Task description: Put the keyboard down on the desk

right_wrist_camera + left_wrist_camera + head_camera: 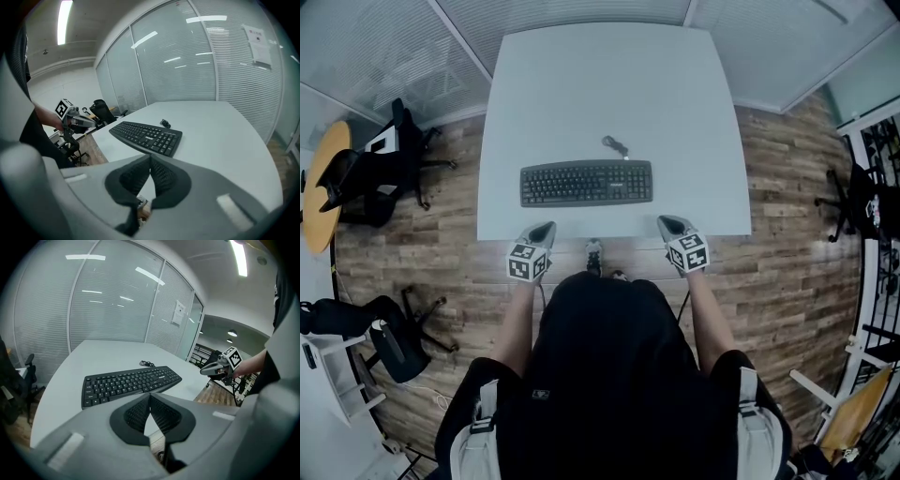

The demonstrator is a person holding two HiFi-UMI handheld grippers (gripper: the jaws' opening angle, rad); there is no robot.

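The black keyboard (587, 183) lies flat on the white desk (609, 84), parallel to its near edge, with its coiled cable (616, 144) behind it. The same keyboard (129, 383) shows in the left gripper view and again, as the keyboard (146, 136), in the right gripper view. My left gripper (546, 228) hovers at the desk's near edge, left of the keyboard, shut and empty. Over the near edge to the right, my right gripper (666, 223) is also shut with nothing in it. Neither gripper touches the keyboard.
Black office chairs (380, 169) stand to the left of the desk on the wooden floor, with another chair (380, 337) nearer. A round wooden table (323, 183) is at far left. Glass partition walls (108, 301) run behind the desk. Metal racks (872, 197) stand at right.
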